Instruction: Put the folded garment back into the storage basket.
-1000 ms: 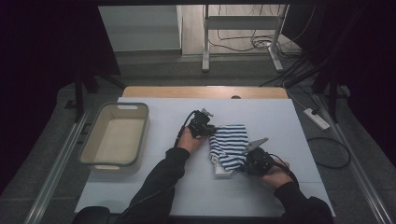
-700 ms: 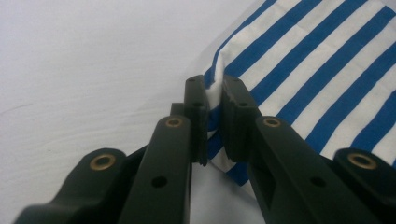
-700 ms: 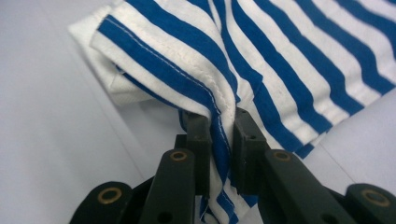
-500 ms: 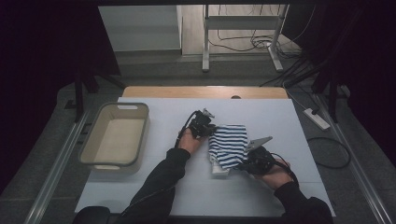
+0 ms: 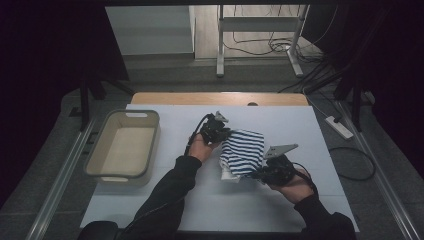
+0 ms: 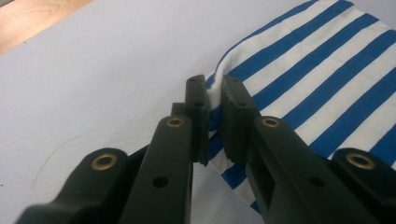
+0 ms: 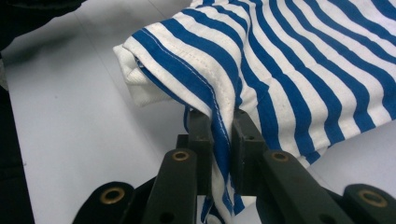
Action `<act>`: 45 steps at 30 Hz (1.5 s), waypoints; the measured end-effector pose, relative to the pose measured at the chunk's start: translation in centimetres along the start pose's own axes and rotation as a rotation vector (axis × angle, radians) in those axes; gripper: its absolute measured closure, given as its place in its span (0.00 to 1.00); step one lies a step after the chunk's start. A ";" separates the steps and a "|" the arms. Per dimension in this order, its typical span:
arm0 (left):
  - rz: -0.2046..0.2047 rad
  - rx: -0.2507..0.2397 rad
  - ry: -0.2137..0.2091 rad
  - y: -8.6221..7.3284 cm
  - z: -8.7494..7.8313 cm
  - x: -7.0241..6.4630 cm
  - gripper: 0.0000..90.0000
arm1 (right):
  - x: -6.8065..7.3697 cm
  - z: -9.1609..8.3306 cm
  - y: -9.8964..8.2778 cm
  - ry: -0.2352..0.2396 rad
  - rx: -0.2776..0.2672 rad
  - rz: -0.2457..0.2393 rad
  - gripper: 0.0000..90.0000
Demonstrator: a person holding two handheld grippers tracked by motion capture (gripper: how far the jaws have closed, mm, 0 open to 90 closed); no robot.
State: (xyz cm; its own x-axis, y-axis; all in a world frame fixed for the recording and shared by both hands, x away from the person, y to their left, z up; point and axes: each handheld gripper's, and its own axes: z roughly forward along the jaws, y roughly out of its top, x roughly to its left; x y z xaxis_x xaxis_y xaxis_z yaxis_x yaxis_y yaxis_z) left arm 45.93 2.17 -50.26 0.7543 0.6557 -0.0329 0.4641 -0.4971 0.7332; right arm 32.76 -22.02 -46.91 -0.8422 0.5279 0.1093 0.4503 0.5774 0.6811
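A folded blue-and-white striped cloth (image 5: pixel 243 152) lies mid-table on the white tabletop (image 5: pixel 210 205). My left gripper (image 5: pixel 223 135) is at the cloth's far left edge, shut on it; in the left gripper view the cloth's edge (image 6: pixel 280 74) is pinched between the two black jaws of that gripper (image 6: pixel 214 100). At the cloth's near right side my right gripper (image 5: pixel 256 173) is shut on the hem. In the right gripper view the striped cloth (image 7: pixel 280 70) runs down between the pads of the right gripper (image 7: pixel 219 126), and a folded white layer shows beneath.
A beige plastic tub (image 5: pixel 124 145) stands at the table's left. A wooden strip (image 5: pixel 215 98) borders the far edge. Beyond the table are metal stand legs (image 5: pixel 220 45) and floor cables; a power strip (image 5: pixel 339 127) lies to the right.
The right gripper has lifted the cloth's near corner slightly and drawn it over the fold. The left gripper has stayed in place on the far edge.
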 end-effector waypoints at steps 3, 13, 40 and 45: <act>-0.001 -0.006 -0.001 0.1 -0.4 0.1 0.91 | 0.3 -0.2 0.3 0.000 -0.017 -0.004 0.90; 0.017 -0.027 0.003 0.4 -1.7 0.1 0.91 | 1.3 -0.6 1.1 0.020 -0.057 -0.023 0.90; 0.045 -0.061 0.022 0.5 -6.0 0.9 0.91 | 4.0 -0.6 3.9 0.086 -0.119 -0.056 0.91; 0.043 -0.060 0.031 0.4 -7.0 1.2 0.91 | 4.3 -0.5 4.3 0.097 -0.125 -0.058 0.91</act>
State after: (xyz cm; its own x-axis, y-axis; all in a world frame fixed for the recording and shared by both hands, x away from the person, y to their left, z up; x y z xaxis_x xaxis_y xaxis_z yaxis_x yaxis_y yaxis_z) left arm 43.81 6.73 -45.22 0.7577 0.6523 0.0197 0.4025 -0.4909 0.7727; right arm 30.94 -17.55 -43.12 -0.8932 0.4296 0.1325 0.3647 0.5200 0.7724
